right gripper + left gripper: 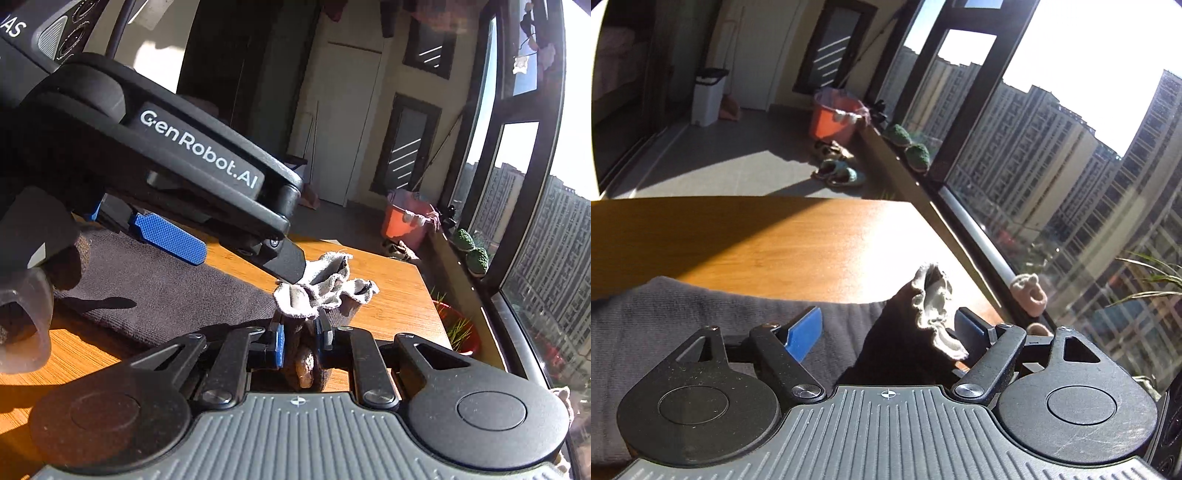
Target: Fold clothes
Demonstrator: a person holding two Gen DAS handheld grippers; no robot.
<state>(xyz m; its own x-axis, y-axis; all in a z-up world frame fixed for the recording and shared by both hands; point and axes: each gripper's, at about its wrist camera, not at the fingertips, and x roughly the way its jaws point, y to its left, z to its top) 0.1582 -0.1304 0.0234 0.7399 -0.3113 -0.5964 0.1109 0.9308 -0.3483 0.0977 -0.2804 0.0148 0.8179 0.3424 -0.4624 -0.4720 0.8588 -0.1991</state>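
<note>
On the sunlit wooden table (820,240) lies a dark grey knitted garment (683,325), spread flat across the near side, its ribbed weave plain in the light. The right gripper (300,341) has its blue-padded fingers (279,345) drawn close together on a bunched-up piece of the cloth, a frayed pale end (321,291) that stands up in ruffles just beyond the fingertips, lifted a little above the tabletop. The left gripper (886,328) comes in from the left of that same ruffle; its fingers stand wide apart, one blue pad (805,338) hanging over the flat part of the garment and the other (971,323) on the far side of the raised fold, so the dark cloth rises between them without being pinched (in the right wrist view the tip of one black finger (290,264) seems to touch the pale ruffle, though I cannot tell for certain). Past the table's far edge, on the grey floor, stand an orange bucket (834,120) and two pairs of slippers (836,164), with a white lidded bin (709,96) farther back by the wall. Along the window sill (886,155) sit two round green plants (908,144), and tall apartment blocks (1052,147) fill the glass.
</note>
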